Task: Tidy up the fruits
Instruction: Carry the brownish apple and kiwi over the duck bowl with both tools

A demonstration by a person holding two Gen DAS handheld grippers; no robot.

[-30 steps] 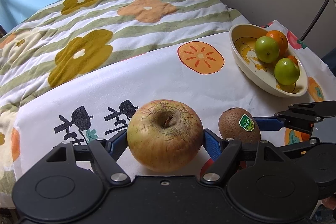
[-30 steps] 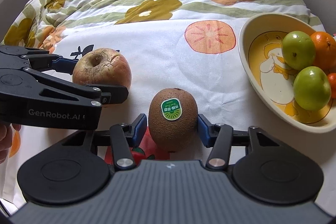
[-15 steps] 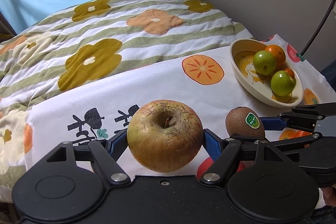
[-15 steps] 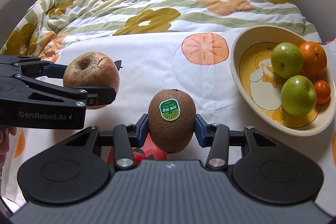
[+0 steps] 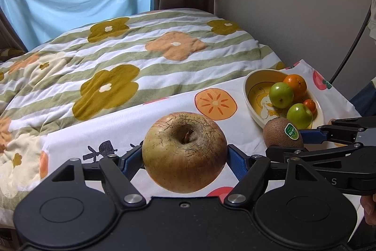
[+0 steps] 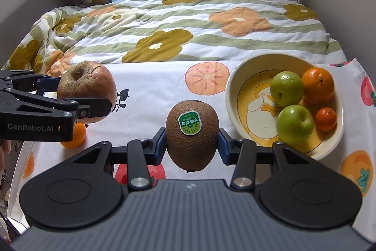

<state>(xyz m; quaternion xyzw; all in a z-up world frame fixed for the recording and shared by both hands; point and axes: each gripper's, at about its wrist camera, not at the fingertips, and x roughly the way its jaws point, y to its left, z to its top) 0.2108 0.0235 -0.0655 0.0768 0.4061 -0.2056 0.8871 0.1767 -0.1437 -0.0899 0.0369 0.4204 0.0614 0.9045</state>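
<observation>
Left claw (image 5: 185, 158) clamped on the apple (image 5: 184, 152), blue pads on both flanks, stem dimple up, fruit clear of the cloth. Right claw (image 6: 192, 141) clamped on the kiwi (image 6: 192, 135), sticker facing the camera, also off the cloth. A small orange (image 6: 75, 137) sits loose on the white printed cloth (image 6: 150, 91), under the left claw in the right view. Further on, to the right, the yellow bowl (image 6: 231, 95) holds two green apples (image 6: 286, 88), a big orange (image 6: 317, 84) and a tiny one (image 6: 326, 119). Striped flower quilt (image 6: 178, 22) on the bed beyond.

Step in hand looks like carry: both fruits gripped and lifted, not yet over the bowl. Next move probably calls for bringing one claw at a time over the bowl's empty near-left part, lowering, then letting go; the kiwi is nearer.
</observation>
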